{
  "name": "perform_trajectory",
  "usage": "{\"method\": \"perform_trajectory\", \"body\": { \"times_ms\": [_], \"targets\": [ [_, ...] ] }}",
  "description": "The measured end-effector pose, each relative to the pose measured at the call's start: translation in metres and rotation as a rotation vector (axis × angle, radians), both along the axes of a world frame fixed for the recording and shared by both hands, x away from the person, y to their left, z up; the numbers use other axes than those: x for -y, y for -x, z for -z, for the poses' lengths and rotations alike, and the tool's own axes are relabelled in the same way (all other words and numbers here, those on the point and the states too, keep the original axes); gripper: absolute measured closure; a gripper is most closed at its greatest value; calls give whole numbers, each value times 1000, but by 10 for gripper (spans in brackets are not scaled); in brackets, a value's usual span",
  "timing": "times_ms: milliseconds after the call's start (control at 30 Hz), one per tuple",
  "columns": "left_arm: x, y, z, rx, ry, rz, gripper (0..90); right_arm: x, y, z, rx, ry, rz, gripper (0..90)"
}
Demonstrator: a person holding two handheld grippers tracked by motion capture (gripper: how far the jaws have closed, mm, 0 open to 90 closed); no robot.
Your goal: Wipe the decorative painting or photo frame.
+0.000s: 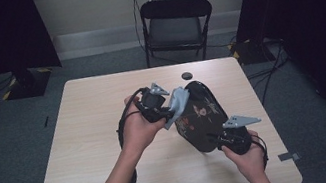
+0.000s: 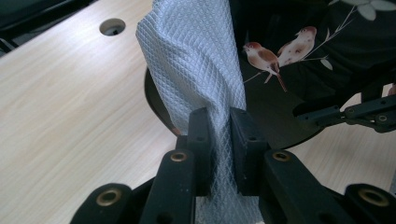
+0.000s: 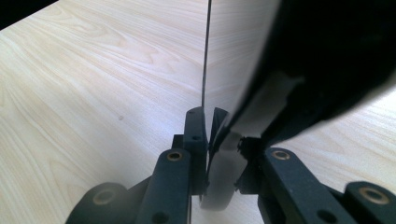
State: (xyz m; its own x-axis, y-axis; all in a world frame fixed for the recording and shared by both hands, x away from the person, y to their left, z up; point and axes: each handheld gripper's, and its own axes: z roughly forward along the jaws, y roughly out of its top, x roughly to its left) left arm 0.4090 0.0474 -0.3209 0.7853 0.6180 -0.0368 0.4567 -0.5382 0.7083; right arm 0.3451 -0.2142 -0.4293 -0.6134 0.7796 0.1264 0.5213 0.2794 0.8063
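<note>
Left gripper [image 2: 218, 135]: clamped on white cloth [image 2: 196, 60].
Right gripper [image 3: 212, 135]: clamped on black tray [image 1: 201, 115] rim, tilted off tabletop [image 1: 97, 133].
Progress: wiping judged underway, unfinished.

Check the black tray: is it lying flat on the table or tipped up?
Tipped up. The right claw grips the black tray by its near rim, and it leans over the table.

the tray [image 1: 204, 120] is sitting tilted over the right half of the desk [image 1: 90, 150], with the cloth [image 1: 178, 105] lying against its left edge. a chair [image 1: 176, 25] is standing behind the desk, beyond its far edge.
</note>
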Motion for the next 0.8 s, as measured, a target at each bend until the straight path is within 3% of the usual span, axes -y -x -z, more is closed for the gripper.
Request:
{"method": "perform_trajectory", "body": {
  "times_ms": [200,300,567,800],
  "targets": [
    [6,-1,18,-15,-4,20,796,0,0,0,1,-2,0,783],
    [7,0,34,-48,-18,22,796,0,0,0,0,2,-1,783],
    [3,2,64,-96,-6,8,796,0,0,0,1,1,1,782],
    [4,7,92,-109,-41,17,796,0,0,0,2,1,0,782]
  ]
}}
